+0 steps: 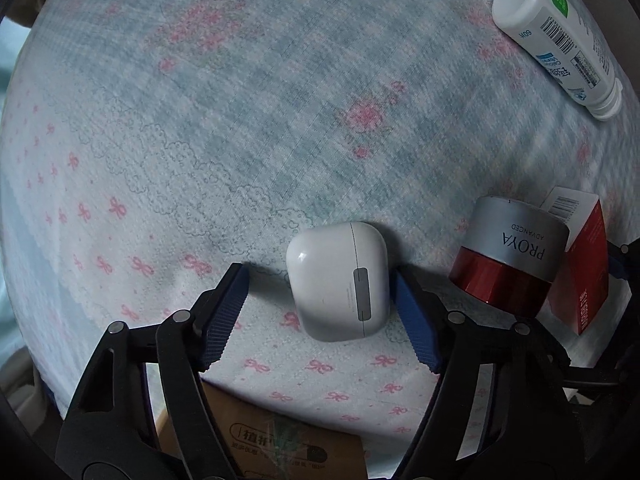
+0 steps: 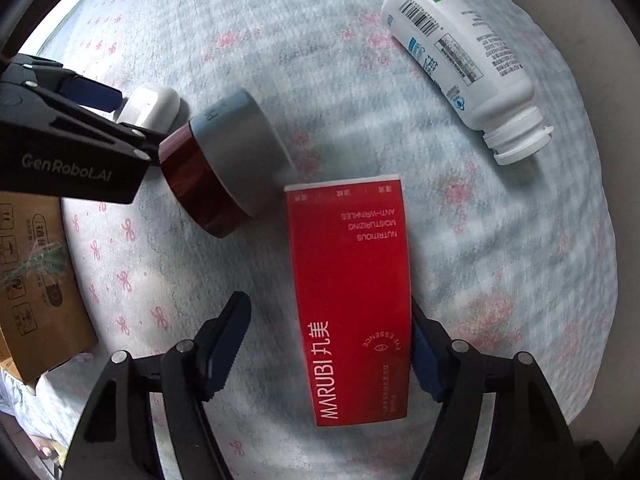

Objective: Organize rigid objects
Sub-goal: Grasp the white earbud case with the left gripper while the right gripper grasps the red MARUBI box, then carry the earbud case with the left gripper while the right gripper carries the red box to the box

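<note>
- The left gripper (image 1: 320,312) has its jaws wide apart around the white earbud case (image 1: 338,280), whose right side touches one pad.
- The red jar (image 1: 508,256) lies just right of the case.
- The right gripper (image 2: 330,348) is wide too, around the red box (image 2: 352,292), right of the jar.
- The white bottle (image 2: 468,60) lies far from the jar.
</note>
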{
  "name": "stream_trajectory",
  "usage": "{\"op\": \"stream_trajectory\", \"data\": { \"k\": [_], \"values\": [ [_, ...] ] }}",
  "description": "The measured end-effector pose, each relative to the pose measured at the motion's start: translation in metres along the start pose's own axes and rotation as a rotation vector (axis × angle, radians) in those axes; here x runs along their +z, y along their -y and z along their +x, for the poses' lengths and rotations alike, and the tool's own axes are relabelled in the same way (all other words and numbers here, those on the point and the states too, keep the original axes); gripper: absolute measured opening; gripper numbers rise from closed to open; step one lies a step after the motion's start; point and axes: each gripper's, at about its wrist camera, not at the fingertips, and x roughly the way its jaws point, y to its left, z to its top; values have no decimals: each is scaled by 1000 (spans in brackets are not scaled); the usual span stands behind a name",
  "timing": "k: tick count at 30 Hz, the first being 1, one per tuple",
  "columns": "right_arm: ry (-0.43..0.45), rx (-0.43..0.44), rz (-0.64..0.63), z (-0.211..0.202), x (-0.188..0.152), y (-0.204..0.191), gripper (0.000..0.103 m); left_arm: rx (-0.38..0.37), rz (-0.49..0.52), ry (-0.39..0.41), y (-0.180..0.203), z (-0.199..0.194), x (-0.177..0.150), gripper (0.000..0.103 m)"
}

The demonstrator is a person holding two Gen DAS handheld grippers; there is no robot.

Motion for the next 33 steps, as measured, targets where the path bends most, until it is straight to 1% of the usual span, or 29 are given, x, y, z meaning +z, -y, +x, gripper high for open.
{"op": "stream_trajectory", "data": {
  "k": [2,3,4,5,6,10,14,16,21,25,30,33],
  "values": [
    [-1,-3,19,1,1,3,60,-14,6,0,2,2,-2,55],
    [-3,-4,31,0,1,4,55,-17,13,1,5,1,1,52],
    [-6,-9,39,1,1,6,50,-20,22,0,9,0,3,47],
    [-8,-20,43,1,0,8,46,-20,31,1,12,0,3,45],
    [-8,-16,45,1,0,10,40,-10,37,0,16,1,6,44],
    [-9,-11,38,2,-3,10,40,-10,21,-7,20,2,10,44],
    [-13,9,45,-1,-5,2,40,-9,10,2,19,-6,9,44],
    [-10,27,56,-4,5,6,40,-5,6,10,16,-12,7,44],
    [-6,34,74,-12,0,20,40,-10,-13,32,7,-33,2,44],
    [4,40,93,-29,-1,35,40,-17,-24,58,4,-57,-3,44],
    [48,36,94,-66,1,38,40,-42,-47,111,2,-98,-15,44],
    [88,72,109,-92,1,46,39,-57,-58,147,2,-126,-24,44]
  ]
}}
